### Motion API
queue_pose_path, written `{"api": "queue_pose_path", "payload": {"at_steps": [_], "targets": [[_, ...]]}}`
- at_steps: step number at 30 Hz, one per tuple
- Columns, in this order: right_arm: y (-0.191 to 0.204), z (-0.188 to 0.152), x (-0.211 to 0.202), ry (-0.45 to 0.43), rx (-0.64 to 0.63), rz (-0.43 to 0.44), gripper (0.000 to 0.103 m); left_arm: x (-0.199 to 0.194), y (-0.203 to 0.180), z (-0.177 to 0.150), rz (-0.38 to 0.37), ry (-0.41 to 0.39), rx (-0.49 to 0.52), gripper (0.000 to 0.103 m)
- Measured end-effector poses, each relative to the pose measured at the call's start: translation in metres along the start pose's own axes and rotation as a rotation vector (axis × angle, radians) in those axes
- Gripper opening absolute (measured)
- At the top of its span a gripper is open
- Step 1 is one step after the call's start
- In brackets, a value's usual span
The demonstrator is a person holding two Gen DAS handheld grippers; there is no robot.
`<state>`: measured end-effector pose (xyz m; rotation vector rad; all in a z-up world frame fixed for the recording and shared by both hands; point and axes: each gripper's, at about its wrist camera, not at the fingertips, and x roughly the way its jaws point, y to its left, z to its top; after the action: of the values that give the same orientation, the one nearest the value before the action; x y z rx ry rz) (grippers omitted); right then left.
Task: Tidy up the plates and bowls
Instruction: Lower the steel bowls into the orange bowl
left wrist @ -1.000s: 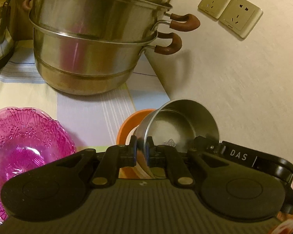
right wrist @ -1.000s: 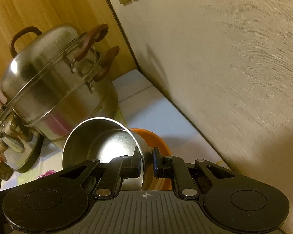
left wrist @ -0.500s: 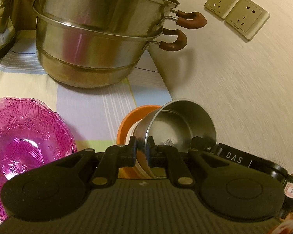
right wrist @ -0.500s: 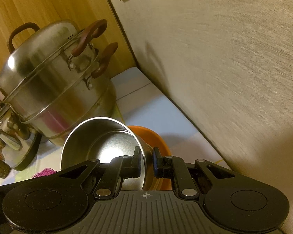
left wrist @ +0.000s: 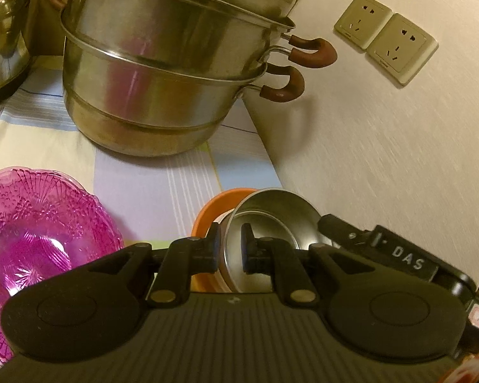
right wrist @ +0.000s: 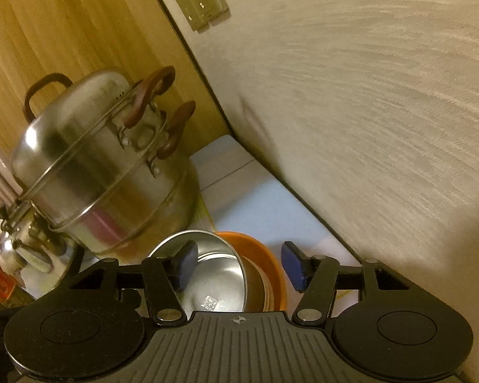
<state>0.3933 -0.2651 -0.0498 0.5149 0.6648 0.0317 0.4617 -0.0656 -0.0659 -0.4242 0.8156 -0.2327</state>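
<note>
A steel bowl [left wrist: 281, 220] sits tilted inside an orange bowl [left wrist: 207, 214] on the striped cloth by the wall. My left gripper [left wrist: 231, 249] is shut on the steel bowl's left rim, one finger outside, one inside. My right gripper [right wrist: 239, 266] is open, its blue pads [right wrist: 185, 263] on either side of the steel bowl's [right wrist: 214, 287] right rim without touching it. The orange bowl [right wrist: 265, 261] shows under the steel one. A pink glass bowl [left wrist: 38, 233] sits to the left.
A large stacked steel steamer pot [left wrist: 163, 73] with brown handles stands behind the bowls, also in the right wrist view [right wrist: 102, 172]. A steel kettle [left wrist: 0, 38] is at far left. The wall [left wrist: 383, 143] with two sockets [left wrist: 386, 36] runs close on the right.
My right gripper has opened and let go of the steel bowl's rim. My left gripper keeps its hold. The steel bowl has sunk lower into the orange bowl.
</note>
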Motion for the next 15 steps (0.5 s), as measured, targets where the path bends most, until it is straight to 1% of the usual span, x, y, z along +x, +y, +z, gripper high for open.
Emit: {"api": "queue_pose_path", "payload": {"at_steps": [2,3,4,5,6,9,11,15], "targets": [[-0.001,0.002,-0.003,-0.01,0.012,0.015,0.056,0.0,0.001,0.0,0.0,-0.002,-0.006,0.011],[0.0,0.003,-0.003,-0.013,0.013,0.021,0.045,0.0,0.002,0.0,-0.002,-0.004,-0.01,0.013],[0.001,0.004,-0.003,-0.013,0.01,0.023,0.038,0.0,0.002,0.0,-0.004,-0.005,-0.014,0.014],[0.001,0.004,-0.005,-0.016,0.009,0.027,0.029,-0.001,0.003,0.0,-0.003,-0.007,-0.017,0.014],[0.001,0.003,-0.005,-0.016,0.011,0.033,0.024,-0.001,0.003,0.001,-0.003,-0.009,-0.018,0.014],[0.001,0.002,-0.001,-0.003,0.016,0.047,0.02,-0.002,0.004,0.002,-0.013,-0.009,-0.022,0.014],[0.001,0.0,0.003,0.004,0.003,0.031,0.02,-0.001,0.004,0.002,-0.017,-0.009,-0.025,0.014],[-0.011,-0.001,0.01,0.024,0.048,0.03,0.02,0.002,0.004,0.0,-0.02,0.0,-0.025,0.014]]}}
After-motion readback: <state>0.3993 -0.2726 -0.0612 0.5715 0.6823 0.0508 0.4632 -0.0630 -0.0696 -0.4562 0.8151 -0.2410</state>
